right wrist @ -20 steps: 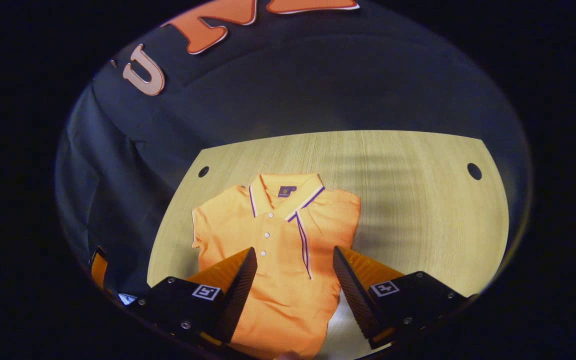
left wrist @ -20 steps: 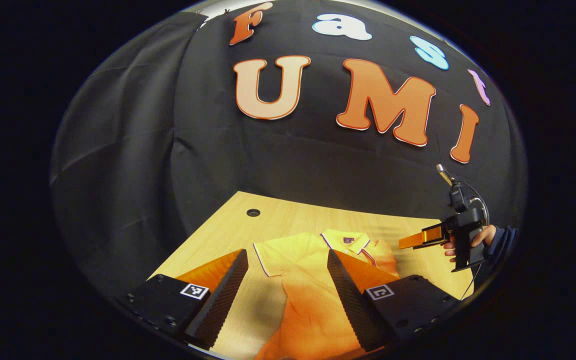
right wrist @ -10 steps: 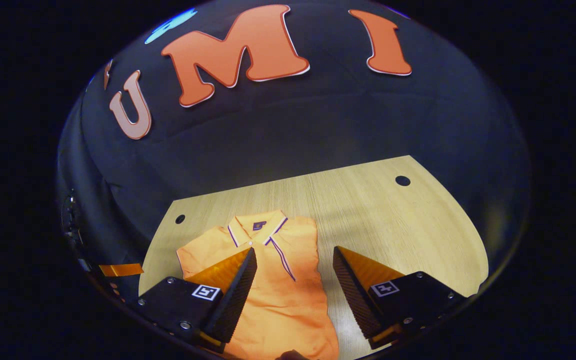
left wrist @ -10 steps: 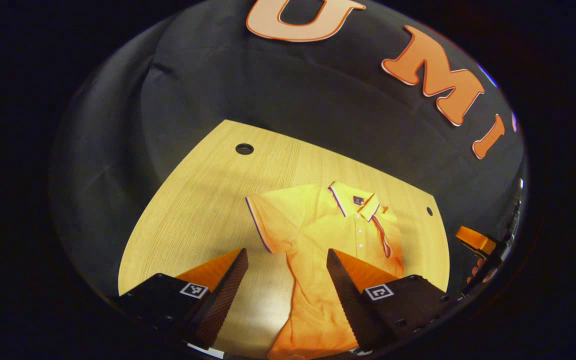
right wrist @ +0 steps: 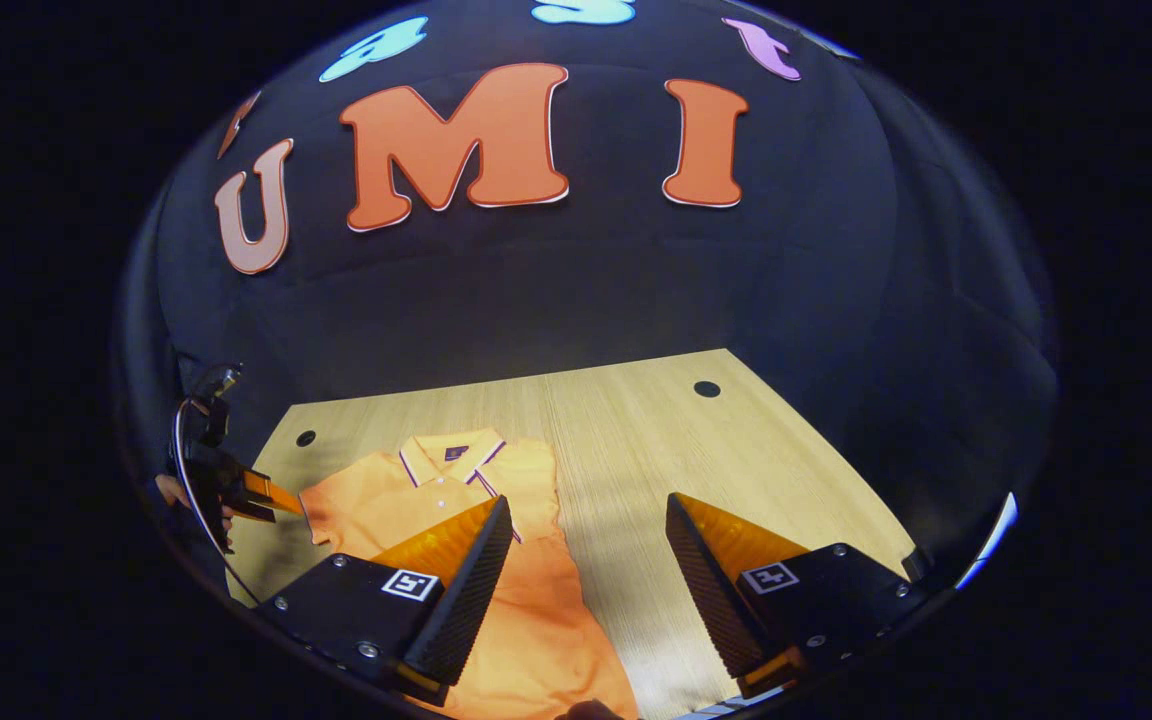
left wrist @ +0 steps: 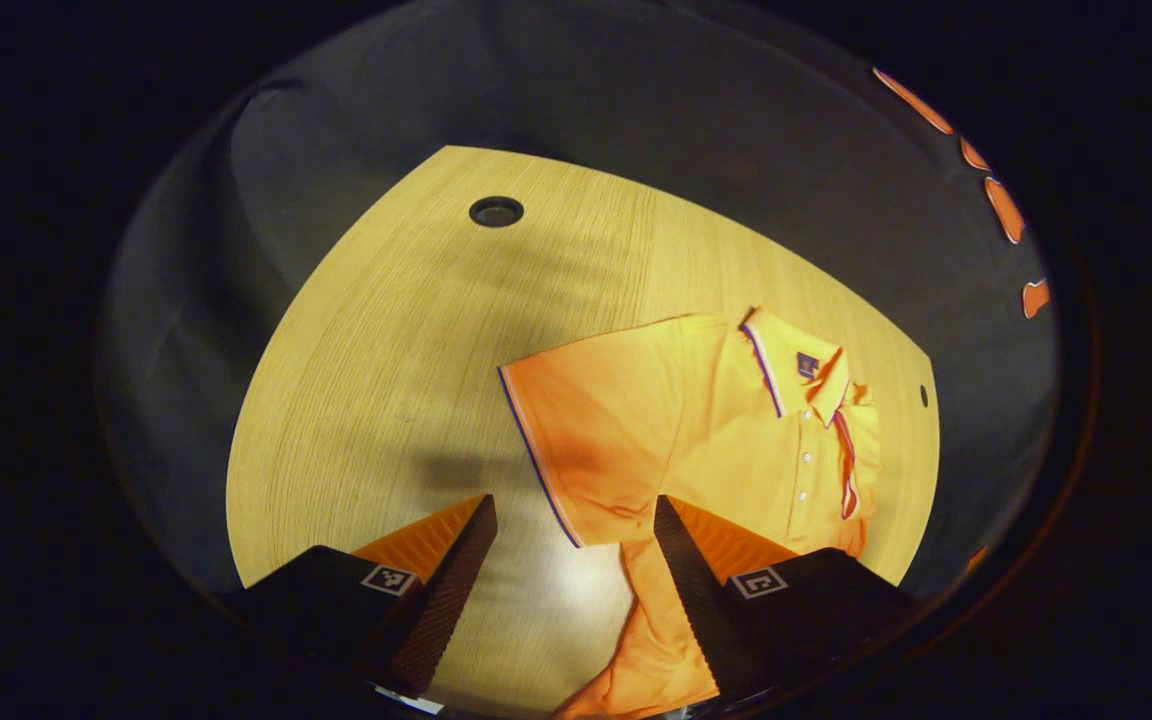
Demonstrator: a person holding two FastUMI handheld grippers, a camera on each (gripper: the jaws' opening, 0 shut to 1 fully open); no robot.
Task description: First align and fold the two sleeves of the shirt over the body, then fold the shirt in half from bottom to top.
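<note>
An orange polo shirt [left wrist: 716, 430] with purple-trimmed collar lies flat on the wooden table [left wrist: 386, 350]. One sleeve [left wrist: 586, 440] is spread out sideways; the other sleeve [left wrist: 851, 470] lies folded over the body. My left gripper [left wrist: 573, 560] hovers open just above the spread sleeve's lower corner, which sits between the fingers without touching them. In the right gripper view the shirt [right wrist: 416, 490] lies at lower left, and my right gripper [right wrist: 586, 570] is open over bare table beside the folded edge. The left gripper [right wrist: 261, 495], in a hand, hangs at the shirt's far side.
The table has round cable holes [left wrist: 496, 211] [right wrist: 706, 388] [right wrist: 306, 438] near its back corners. Black cloth walls the booth behind and beside the table. Bare wood stretches to the right of the shirt in the right gripper view.
My left gripper has tilted down and closed in on the spread sleeve. My right gripper has pulled back and to the right, off the shirt's body. Both stay open.
</note>
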